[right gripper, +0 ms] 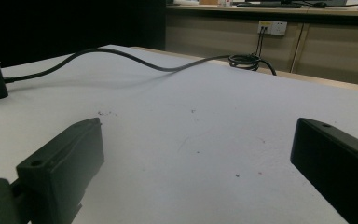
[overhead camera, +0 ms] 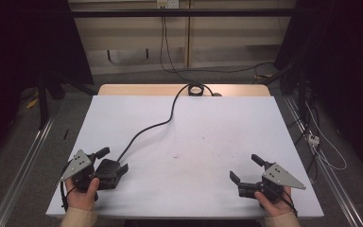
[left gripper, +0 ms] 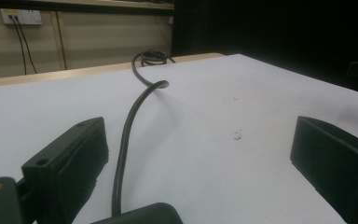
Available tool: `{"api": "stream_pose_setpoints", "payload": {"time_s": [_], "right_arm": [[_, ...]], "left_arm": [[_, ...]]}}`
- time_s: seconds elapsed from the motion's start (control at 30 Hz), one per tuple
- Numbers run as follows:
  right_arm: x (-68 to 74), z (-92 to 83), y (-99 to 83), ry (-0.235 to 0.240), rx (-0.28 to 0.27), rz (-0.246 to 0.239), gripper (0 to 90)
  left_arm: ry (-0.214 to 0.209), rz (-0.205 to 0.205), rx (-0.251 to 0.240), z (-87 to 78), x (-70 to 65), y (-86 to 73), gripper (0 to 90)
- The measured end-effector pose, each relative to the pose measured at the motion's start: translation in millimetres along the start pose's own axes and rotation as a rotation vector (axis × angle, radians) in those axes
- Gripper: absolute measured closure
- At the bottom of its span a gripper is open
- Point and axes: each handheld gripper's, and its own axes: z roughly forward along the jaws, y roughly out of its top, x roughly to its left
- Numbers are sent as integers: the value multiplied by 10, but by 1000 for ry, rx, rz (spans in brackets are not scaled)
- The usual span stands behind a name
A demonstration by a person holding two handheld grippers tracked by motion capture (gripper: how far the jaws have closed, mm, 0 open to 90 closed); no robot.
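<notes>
- My left gripper [overhead camera: 115, 161] sits at the lower left of the high view, jaws spread wide and gripping nothing, with a black power adapter [overhead camera: 109, 172] lying between them.
- Its cable [overhead camera: 156, 125] snakes up the frame to a coil [overhead camera: 195, 89] at the top edge of the white table [overhead camera: 227, 123].
- In the left gripper view the adapter's rounded top [left gripper: 142, 214] peeks in at bottom center, between the two pads but, as far as I can tell, touching neither.
- I reckon the move is to center the jaws on the brick's flat sides, stay low, and close slowly so the cord isn't pinched.
- Right gripper [overhead camera: 247, 171] at lower right is released too, well apart from the adapter.
</notes>
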Motion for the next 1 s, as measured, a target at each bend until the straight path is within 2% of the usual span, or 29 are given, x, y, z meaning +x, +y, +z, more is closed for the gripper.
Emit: {"api": "stream_pose_setpoints", "payload": {"time_s": [0.13, 0.2, 0.57, 0.67, 1.0], "right_arm": [[1, 0, 3, -2, -2, -2, 22], [2, 0, 3, -2, -1, -1, 22], [-4, -9, 9, -8, -3, -1, 22], [-4, -6, 10, -9, -5, -3, 22], [-3, -2, 13, -9, -5, -5, 24]], "left_arm": [[15, -11, -2, -19, 20, 1, 40], [1, -25, -1, -22, 28, 6, 40], [-23, -46, 19, -34, 52, 24, 39], [-16, -53, 26, -53, 59, 34, 40], [-25, -43, 47, -89, 93, 61, 43]]}}
